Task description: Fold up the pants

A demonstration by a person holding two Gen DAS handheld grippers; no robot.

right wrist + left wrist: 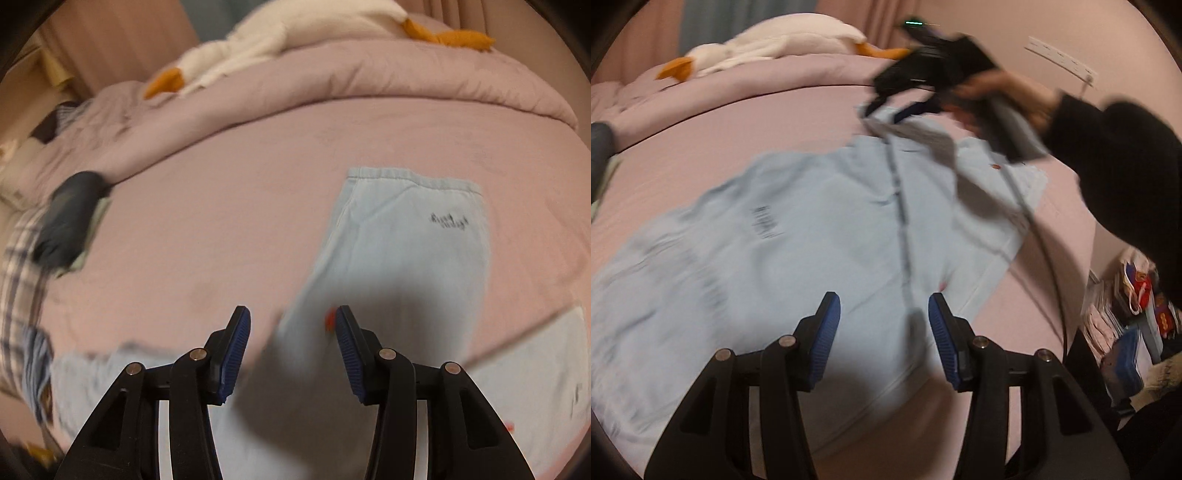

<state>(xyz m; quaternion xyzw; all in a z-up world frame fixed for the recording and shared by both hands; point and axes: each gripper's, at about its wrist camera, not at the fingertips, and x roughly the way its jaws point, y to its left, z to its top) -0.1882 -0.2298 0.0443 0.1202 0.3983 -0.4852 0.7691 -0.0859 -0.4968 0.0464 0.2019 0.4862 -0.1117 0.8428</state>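
The light blue pants (820, 236) lie spread on the pink bed (746, 122), reaching toward its near edge. The left hand-held gripper (884, 325) hovers above them with its blue pads (827, 332) partly apart and nothing between them. In the right wrist view, the right hand-held gripper (291, 339) also stands partly open over the pants (413, 236), gripping nothing. From the left wrist view, that right hand-held gripper (886, 107) sits over the far end of the pants, held by a hand (1008, 92) in a black sleeve (1115, 162); whether its tips touch the cloth cannot be told through the blur. A white stuffed goose (768, 40) rests along the bed's far edge.
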